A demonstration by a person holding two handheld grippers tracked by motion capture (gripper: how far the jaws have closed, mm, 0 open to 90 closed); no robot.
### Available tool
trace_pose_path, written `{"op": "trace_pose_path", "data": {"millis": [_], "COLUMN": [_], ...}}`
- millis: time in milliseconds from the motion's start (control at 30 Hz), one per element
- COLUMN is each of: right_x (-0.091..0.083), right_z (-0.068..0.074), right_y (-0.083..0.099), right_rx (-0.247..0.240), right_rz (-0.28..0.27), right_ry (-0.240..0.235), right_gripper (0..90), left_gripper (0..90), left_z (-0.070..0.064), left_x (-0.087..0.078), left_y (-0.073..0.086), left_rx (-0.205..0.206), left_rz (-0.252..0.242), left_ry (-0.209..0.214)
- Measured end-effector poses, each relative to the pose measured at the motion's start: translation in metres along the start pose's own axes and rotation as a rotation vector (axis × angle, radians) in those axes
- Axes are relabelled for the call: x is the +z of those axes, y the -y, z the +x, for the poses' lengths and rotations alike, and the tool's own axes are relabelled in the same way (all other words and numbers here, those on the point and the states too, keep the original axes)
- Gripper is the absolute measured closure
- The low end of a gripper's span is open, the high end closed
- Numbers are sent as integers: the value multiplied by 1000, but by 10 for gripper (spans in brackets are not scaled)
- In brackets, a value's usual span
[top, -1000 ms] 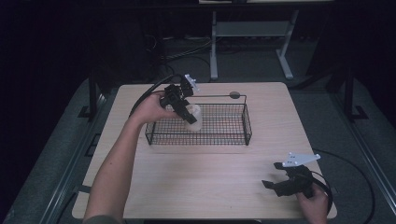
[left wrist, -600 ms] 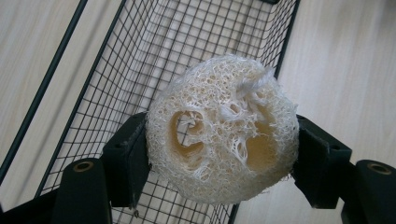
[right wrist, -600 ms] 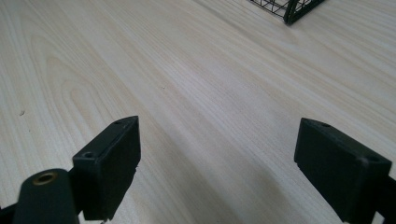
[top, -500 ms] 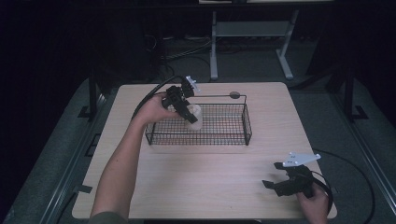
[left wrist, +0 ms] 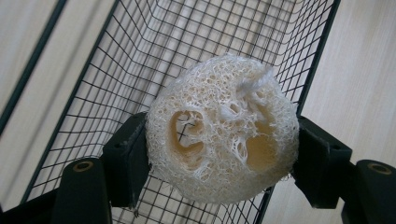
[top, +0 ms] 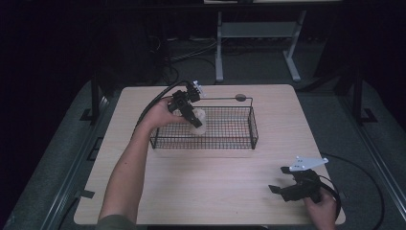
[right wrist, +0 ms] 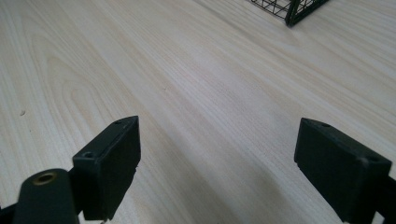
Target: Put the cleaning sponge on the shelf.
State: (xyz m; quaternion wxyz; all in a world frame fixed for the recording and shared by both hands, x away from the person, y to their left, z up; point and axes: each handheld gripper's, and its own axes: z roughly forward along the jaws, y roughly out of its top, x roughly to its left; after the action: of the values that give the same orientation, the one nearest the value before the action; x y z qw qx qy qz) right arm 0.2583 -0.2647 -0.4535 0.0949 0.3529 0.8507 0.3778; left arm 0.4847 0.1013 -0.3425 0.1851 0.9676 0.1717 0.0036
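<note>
Pale wood grain runs across the bench [right wrist: 196, 93] right under the right claw [right wrist: 217, 154], whose two black jaws stand wide apart with nothing between them. In the high view that right claw [top: 287, 189] sits low over the near right corner of the bench [top: 210, 191], well apart from the work, and my reading is that it is simply parked out of the way while the other hand does the job. Farther in, the wire basket [top: 225, 129] stands at the middle of the bench, long side facing the person, its open top easy to reach from above. At its left end the left claw [top: 194, 119] is angled downward over the rim, pinching a loofah sponge [top: 198, 122] that hangs within the basket's left end, not yet resting on the mesh as far as I can tell. In the left gripper view the loofah sponge [left wrist: 223, 128] sits squarely between the jaws, one pad pressing each flank, its fibrous face with two hollows turned to the camera and the wire basket [left wrist: 140, 56] stretching away behind it. Gripping across the middle likely keeps the light, springy piece from twisting as it is lowered. Beyond the basket, a small dark disc [top: 241, 97] lies near the far edge.
</note>
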Motion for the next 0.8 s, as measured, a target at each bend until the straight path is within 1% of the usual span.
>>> {"op": "trace_pose_path", "data": {"millis": [67, 133, 167, 200, 233, 267, 367, 433, 533, 633, 667, 733, 767, 800], "right_x": [0, 0, 0, 0, 0, 0, -1, 0, 0, -1, -1, -1, -1, -1], "right_z": [0, 0, 0, 0, 0, 0, -1, -1, -1, -1, -1, -1, -1, -1], "right_y": [0, 0, 0, 0, 0, 0, 0, 0, 0, 0, 0, 0, 0, 0], "right_rx": [1, 1, 2, 1, 1, 1, 1, -2, 1, 2, 2, 2, 2, 2], "right_rz": [2, 2, 1, 1, 0, -1, -1, 0, 1, -1, -1, 1, -1, -1], "right_ry": [0, 0, 0, 1, 1, 1, 3, 4, 3, 1, 1, 2, 2, 0], "right_gripper": [142, 142, 142, 142, 142, 142, 142, 141, 142, 142, 142, 142, 142, 142], "left_gripper": [284, 283, 284, 284, 283, 284, 284, 283, 283, 283, 283, 282, 283, 283], "left_z": [-1, 0, 0, 0, 1, 1, 1, 2, 3, 3, 2, 3, 3, 3], "left_x": [4, 7, 9, 11, 12, 14, 19, 22, 27, 30, 32, 34, 36, 38], "left_y": [-2, -4, -4, -5, -6, -6, -8, -9, -10, -11, -11, -12, -12, -12], "left_rx": [5, 0, 5, 1, 3, -9, 5, 3, -11, -5, -9, -5, -9, -17], "left_rz": [2, 3, 9, 7, 9, 4, 18, 22, 18, 21, 20, 31, 31, 30], "left_ry": [-4, 8, 8, 5, 12, 19, 26, 28, 38, 41, 40, 39, 37, 45]}}
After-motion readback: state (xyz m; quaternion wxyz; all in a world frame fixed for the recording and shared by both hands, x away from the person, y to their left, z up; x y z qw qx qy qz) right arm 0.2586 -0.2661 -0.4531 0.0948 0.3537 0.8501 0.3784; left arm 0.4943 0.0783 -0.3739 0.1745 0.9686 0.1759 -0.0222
